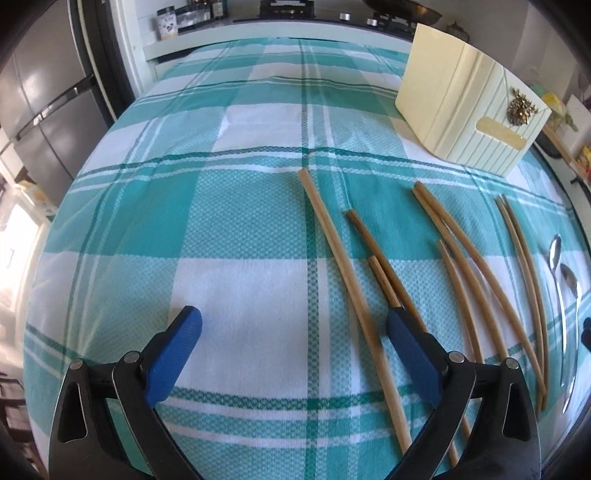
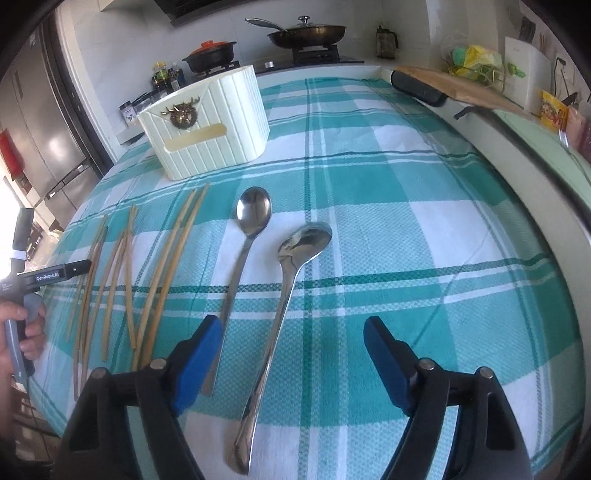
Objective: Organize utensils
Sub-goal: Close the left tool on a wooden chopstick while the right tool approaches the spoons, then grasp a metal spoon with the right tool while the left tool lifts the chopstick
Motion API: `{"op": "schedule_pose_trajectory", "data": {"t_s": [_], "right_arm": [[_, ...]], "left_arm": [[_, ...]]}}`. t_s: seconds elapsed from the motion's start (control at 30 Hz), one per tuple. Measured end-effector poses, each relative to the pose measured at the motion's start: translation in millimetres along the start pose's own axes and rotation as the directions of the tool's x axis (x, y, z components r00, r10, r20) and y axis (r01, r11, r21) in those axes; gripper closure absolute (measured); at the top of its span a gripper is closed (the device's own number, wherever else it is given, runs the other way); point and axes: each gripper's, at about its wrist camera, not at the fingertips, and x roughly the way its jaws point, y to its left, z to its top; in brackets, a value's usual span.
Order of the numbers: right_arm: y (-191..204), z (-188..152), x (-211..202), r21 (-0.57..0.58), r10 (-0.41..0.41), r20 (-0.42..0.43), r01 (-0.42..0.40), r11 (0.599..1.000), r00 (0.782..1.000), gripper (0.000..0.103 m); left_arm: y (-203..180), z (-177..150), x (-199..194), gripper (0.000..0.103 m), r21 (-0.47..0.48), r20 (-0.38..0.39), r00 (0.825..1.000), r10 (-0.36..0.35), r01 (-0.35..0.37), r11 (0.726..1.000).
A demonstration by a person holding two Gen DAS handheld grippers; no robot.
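Several wooden chopsticks [image 1: 461,258] lie in a loose row on the teal checked tablecloth [image 1: 221,221]; they also show in the right wrist view [image 2: 147,280]. Two steel spoons [image 2: 288,280] lie right of them, bowls pointing away; they sit at the far right of the left wrist view [image 1: 561,291]. A cream ribbed utensil holder [image 2: 210,125] stands behind them and also shows in the left wrist view [image 1: 469,99]. My left gripper [image 1: 293,328] is open, with the leftmost chopstick [image 1: 343,280] between its jaws. My right gripper [image 2: 291,339] is open over a spoon handle.
A stove with a black pot [image 2: 212,55] and a frying pan [image 2: 306,33] stands on the counter behind the table. A fridge [image 2: 40,122] stands at the left. A cutting board [image 2: 454,86] and bags [image 2: 476,59] sit at the back right.
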Motion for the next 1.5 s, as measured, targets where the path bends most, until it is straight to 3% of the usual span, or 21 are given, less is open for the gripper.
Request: {"op": "schedule_pose_trajectory", "data": {"t_s": [0.13,0.23,0.37,0.53,0.6,0.63,0.67,0.73,0.8,0.93,1.0,1.2,1.27,1.33,1.37,1.4,1.5], "right_arm": [[-12,8,11,0.054,0.07,-0.024,-0.068,0.996,0.997,0.033],[-19,19,15,0.079,0.14,-0.049,-0.136,0.988,0.989,0.033],[-30,36,28,0.157,0.258,-0.07,-0.244,0.957,0.964,0.037],[-37,63,51,0.212,0.354,-0.098,-0.328,0.921,0.93,0.04],[-41,72,59,0.233,0.359,-0.118,-0.325,0.916,0.926,0.052],[-43,75,63,0.238,0.362,-0.13,-0.325,0.915,0.923,0.063],[-46,77,67,0.243,0.361,-0.142,-0.321,0.915,0.922,0.081],[-51,79,72,0.284,0.414,-0.148,-0.362,0.888,0.898,0.085],[-52,79,66,0.288,0.436,-0.129,-0.387,0.876,0.891,0.088],[-34,81,33,0.205,0.425,-0.078,-0.403,0.892,0.902,0.095],[-20,83,11,0.145,0.422,-0.048,-0.412,0.9,0.905,0.102],[11,88,-39,-0.016,0.358,0.007,-0.358,0.934,0.934,0.102],[13,88,-40,-0.054,0.247,0.018,-0.245,0.968,0.969,0.099],[11,85,-36,-0.089,0.177,0.013,-0.176,0.98,0.984,0.093],[11,82,-31,-0.093,0.177,0.0,-0.176,0.98,0.984,0.08],[13,78,-28,-0.098,0.189,-0.006,-0.189,0.977,0.982,0.074],[35,61,-10,-0.114,0.283,-0.074,-0.29,0.95,0.956,0.07]], "left_arm": [[-1,16,8,0.015,0.014,-0.002,1.0,0.0,0.001,1.0],[-9,26,11,0.029,0.044,-0.001,1.0,-0.02,0.02,0.999],[-15,37,15,0.045,0.068,0.001,1.0,-0.028,0.027,0.997],[-20,47,19,0.074,0.075,-0.003,0.999,-0.046,0.047,0.996],[-23,50,20,0.088,0.082,0.001,0.999,-0.047,0.047,0.996],[-24,50,20,0.09,0.085,0.005,0.999,-0.045,0.044,0.995],[-26,50,20,0.093,0.088,0.011,0.999,-0.041,0.04,0.995],[-26,50,20,0.096,0.086,0.025,0.999,-0.036,0.034,0.996],[-25,49,18,0.099,0.075,0.034,0.998,-0.045,0.042,0.996],[-21,49,0,0.099,0.038,0.067,0.992,-0.11,0.108,0.993],[-22,50,-19,0.099,0.046,0.105,0.986,-0.131,0.127,0.991],[-21,53,-76,0.099,0.071,0.212,0.957,-0.198,0.187,0.98],[-17,52,-79,0.099,0.063,0.208,0.956,-0.208,0.199,0.978],[-14,48,-78,0.099,0.054,0.202,0.958,-0.203,0.196,0.979],[-12,45,-76,0.099,0.05,0.198,0.961,-0.194,0.188,0.981],[-11,42,-73,0.099,0.043,0.194,0.963,-0.187,0.182,0.982],[-7,33,-65,0.099,0.017,0.181,0.965,-0.189,0.19,0.982]]}}
